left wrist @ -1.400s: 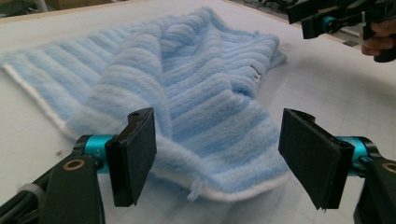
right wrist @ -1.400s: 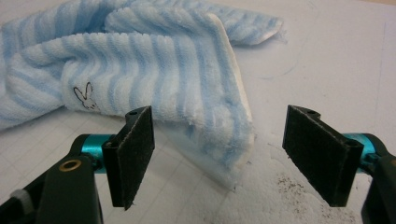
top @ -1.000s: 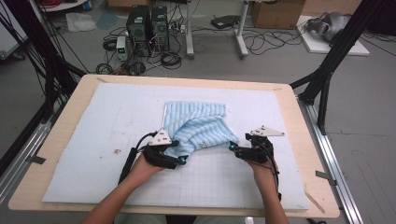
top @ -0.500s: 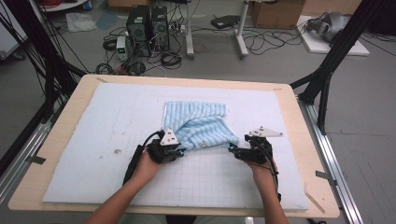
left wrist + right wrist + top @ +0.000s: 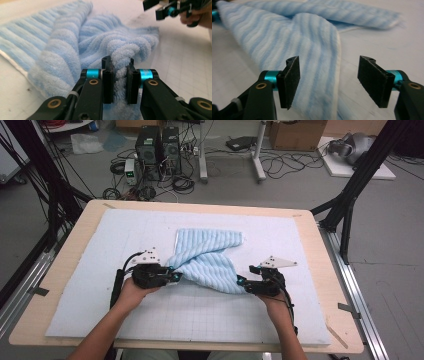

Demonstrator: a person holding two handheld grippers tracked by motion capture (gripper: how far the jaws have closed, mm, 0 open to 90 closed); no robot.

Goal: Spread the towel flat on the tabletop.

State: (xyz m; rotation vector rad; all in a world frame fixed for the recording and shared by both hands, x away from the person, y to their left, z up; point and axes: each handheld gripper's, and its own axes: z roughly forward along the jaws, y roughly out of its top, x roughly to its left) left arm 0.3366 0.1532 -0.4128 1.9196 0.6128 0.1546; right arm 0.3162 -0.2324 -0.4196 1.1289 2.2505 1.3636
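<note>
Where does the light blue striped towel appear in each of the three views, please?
High view: the towel lies mid-table on the white mat, between both grippers.
Left gripper view: centre and left, a bunched fold pinched in the left gripper.
Right gripper view: upper left to bottom centre, an edge between the right gripper pads.
Shared landmark: the towel's white-edged hem.

Grey floor [image 5: 395,270]; tangled cables [image 5: 280,167]

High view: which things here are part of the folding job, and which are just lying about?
In the job:
- blue striped towel
- left gripper, jaws clamped on a bunched towel corner
- right gripper, jaws open by the towel's edge
- white mat under the towel

Lying about:
- computer towers on the floor
- floor cables
- cardboard box
</note>
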